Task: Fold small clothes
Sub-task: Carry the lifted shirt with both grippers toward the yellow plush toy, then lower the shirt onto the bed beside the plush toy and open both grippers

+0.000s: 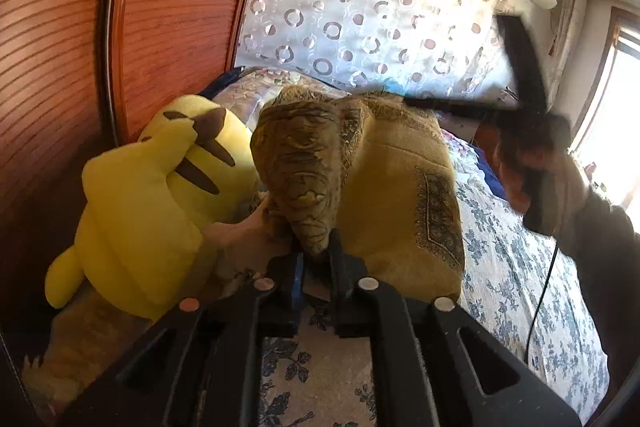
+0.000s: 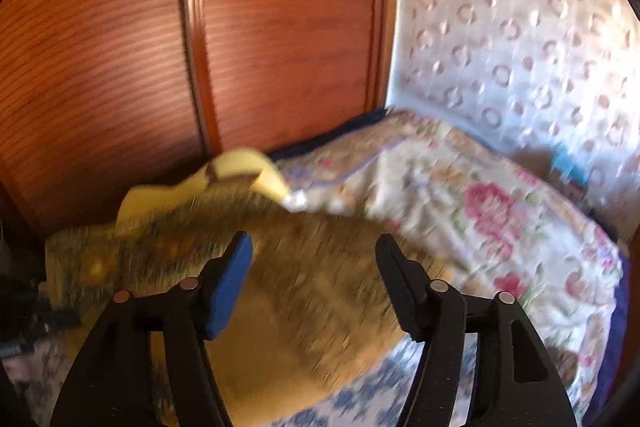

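Observation:
An olive-yellow patterned cloth (image 1: 384, 179) lies heaped on the bed, one bunched corner drawn toward me. In the left wrist view my left gripper (image 1: 316, 259) is nearly closed, and that corner fills the narrow gap between its fingers. My right gripper (image 1: 456, 61) hangs open above the far right of the cloth, held by a sleeved hand (image 1: 568, 187). In the right wrist view, the right gripper (image 2: 315, 241) stands wide open above the blurred cloth (image 2: 304, 291), nothing between its pads.
A yellow plush toy (image 1: 160, 187) leans against the wooden wardrobe (image 1: 60, 67) left of the cloth. The bed has a blue floral sheet (image 1: 520, 267) and a pink-flowered quilt (image 2: 480, 207) at the far end. A black cable (image 1: 540, 303) trails from the right hand.

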`<state>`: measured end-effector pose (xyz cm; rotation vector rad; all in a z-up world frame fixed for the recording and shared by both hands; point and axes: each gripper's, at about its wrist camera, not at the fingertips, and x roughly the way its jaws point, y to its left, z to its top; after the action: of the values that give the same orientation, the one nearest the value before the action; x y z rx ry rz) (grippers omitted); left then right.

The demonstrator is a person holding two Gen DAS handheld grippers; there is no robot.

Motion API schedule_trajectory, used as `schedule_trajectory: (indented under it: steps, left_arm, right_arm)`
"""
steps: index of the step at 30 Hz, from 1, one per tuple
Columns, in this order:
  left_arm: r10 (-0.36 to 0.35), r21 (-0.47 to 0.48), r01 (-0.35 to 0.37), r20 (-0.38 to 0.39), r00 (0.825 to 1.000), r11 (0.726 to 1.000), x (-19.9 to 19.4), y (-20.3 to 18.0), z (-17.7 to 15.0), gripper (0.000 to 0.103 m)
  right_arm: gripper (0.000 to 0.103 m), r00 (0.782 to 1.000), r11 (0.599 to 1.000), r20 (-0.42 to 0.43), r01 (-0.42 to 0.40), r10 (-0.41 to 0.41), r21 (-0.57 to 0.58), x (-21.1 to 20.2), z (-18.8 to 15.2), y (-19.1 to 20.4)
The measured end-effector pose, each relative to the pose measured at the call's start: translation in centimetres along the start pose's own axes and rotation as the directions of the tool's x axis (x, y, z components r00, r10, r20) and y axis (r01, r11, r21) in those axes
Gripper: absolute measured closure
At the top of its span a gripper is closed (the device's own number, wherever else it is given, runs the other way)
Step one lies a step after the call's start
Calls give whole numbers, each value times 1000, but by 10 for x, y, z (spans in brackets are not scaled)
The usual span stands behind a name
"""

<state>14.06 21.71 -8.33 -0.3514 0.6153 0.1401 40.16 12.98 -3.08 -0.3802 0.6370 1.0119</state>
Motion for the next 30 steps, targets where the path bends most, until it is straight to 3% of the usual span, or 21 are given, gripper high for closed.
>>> schedule_trajectory:
  steps: [4,7,18,30]
  left_arm:
    - [80,23,-81,47,996,996,-12,4,3,81]
    - [178,49,-180,46,983,982,-12,11,4,81]
    - [164,116,-173,79,983,978,-42,-3,3,79]
    - [130,190,-144,88,988,971,-67,-41,1,79]
  right_arm:
    - [33,996,1000,-86,-6,7,10,28,-25,9]
    - [31,997,1000,-69,24,-23,19,32,-36,12]
    - [30,1000,997,-15,9,-8,76,-15,-48,38]
    - [24,995,990,63,65,-73,126,-105,-81,78]
